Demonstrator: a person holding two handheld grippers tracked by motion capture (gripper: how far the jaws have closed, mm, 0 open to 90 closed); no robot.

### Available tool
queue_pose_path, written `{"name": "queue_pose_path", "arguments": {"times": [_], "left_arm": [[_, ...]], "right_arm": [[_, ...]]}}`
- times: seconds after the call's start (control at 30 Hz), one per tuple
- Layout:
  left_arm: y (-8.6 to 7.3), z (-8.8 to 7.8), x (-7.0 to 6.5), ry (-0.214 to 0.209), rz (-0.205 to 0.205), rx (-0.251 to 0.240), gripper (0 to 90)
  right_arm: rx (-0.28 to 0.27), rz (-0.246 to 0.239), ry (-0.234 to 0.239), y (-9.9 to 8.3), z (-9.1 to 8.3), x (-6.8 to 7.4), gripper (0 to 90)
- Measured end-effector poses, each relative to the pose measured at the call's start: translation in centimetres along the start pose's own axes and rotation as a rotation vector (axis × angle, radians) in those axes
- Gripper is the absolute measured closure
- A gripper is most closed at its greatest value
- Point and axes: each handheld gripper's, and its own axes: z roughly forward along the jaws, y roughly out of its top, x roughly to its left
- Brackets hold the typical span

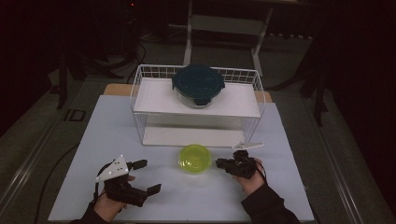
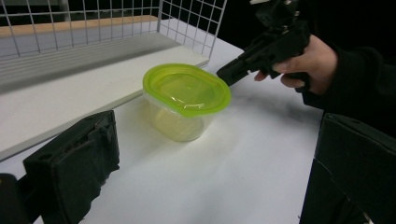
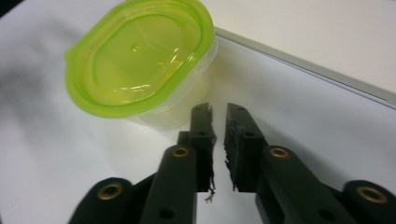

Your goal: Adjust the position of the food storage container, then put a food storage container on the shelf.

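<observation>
Resting on the bench (image 1: 116, 121), the green-lidded tub (image 1: 194, 158) has its contents blurred; right claw (image 3: 218, 112) nearly pressed together beside it, left claw (image 1: 147, 176) spread, wire rack (image 1: 140, 93) behind.

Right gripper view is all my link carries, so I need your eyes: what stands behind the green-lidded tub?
Observer: A white wire rack with two shelves stands just behind the tub.
Operator: Is anything on it?
Observer: A round glass container with a dark blue-green lid sits on the upper shelf.
Operator: Where is the other gripper?
Observer: The left gripper is held to the left of the tub, jaws wide apart, nothing between them.
</observation>
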Motion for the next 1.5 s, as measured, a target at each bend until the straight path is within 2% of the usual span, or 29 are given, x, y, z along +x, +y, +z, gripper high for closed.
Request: {"name": "queue_pose_path", "arguments": {"times": [0.2,0.3,0.43,0.53,0.63,0.7,0.77,0.8,0.83,0.87,0.93,1.1,1.17,1.2,1.23,1.27,1.33,1.4,1.47,1.5], "left_arm": [[0.4,0.6,0.1,-0.001,-0.003,0.015,0.0],[0.8,1.0,0.3,-0.008,-0.027,0.032,0.0],[1.4,1.6,0.8,-0.018,-0.071,0.053,0.0],[1.7,2.2,1.0,-0.01,-0.079,0.058,0.0],[2.1,2.9,1.3,-0.012,-0.087,0.079,0.0],[2.4,3.5,1.5,0.006,-0.095,0.1,0.0],[2.7,4.1,1.7,-0.006,-0.134,0.12,0.0],[2.7,4.1,1.7,-0.006,-0.134,0.12,0.0],[2.9,4.9,2.1,-0.016,-0.175,0.146,0.0],[3.0,5.2,2.2,-0.028,-0.198,0.151,0.0],[3.1,5.9,2.6,-0.043,-0.245,0.171,0.0],[2.9,7.4,3.6,-0.086,-0.376,0.19,2.8],[2.7,7.9,4.1,-0.081,-0.409,0.204,4.9],[2.7,7.9,4.1,-0.081,-0.409,0.204,6.1],[2.5,8.4,4.5,-0.08,-0.461,0.21,6.1],[2.4,8.6,4.8,-0.082,-0.486,0.214,14.4],[2.3,9.0,5.2,-0.085,-0.522,0.229,15.5],[2.2,9.4,5.5,-0.071,-0.55,0.248,21.5],[2.1,9.8,5.7,-0.077,-0.582,0.261,25.9],[2.0,10.1,5.8,-0.059,-0.594,0.268,29.0]], "right_arm": [[-0.028,-0.025,-0.007,0.1,-1.8,0.8,64.0],[-0.042,-0.04,-0.011,0.4,-2.5,1.3,54.9],[-0.074,-0.023,-0.012,0.8,-3.0,1.4,47.4],[-0.09,-0.011,-0.009,1.1,-3.2,1.5,44.1],[-0.097,0.012,0.007,1.4,-3.3,1.3,41.7],[-0.098,0.044,0.037,1.7,-3.2,1.2,40.2],[-0.096,0.07,0.052,1.9,-3.1,1.0,38.8],[-0.096,0.07,0.052,1.9,-3.1,1.0,38.8],[-0.096,0.077,0.064,2.0,-3.0,0.9,38.0],[-0.092,0.1,0.086,2.3,-2.7,0.9,38.0],[-0.096,0.125,0.101,2.5,-2.4,0.8,37.9],[-0.074,0.218,0.124,2.7,-1.6,0.2,38.4],[-0.065,0.257,0.134,2.7,-1.3,-0.2,40.3],[-0.065,0.257,0.134,2.7,-1.3,-0.2,40.3],[-0.059,0.275,0.139,2.7,-1.1,-0.4,41.1],[-0.047,0.308,0.145,2.7,-0.6,-0.8,43.1],[-0.035,0.331,0.151,2.6,-0.2,-1.0,44.3],[-0.022,0.36,0.161,2.4,0.2,-1.3,46.1],[-0.011,0.39,0.182,2.3,0.7,-1.7,49.1],[-0.002,0.395,0.182,2.2,0.9,-1.7,50.6]]}}
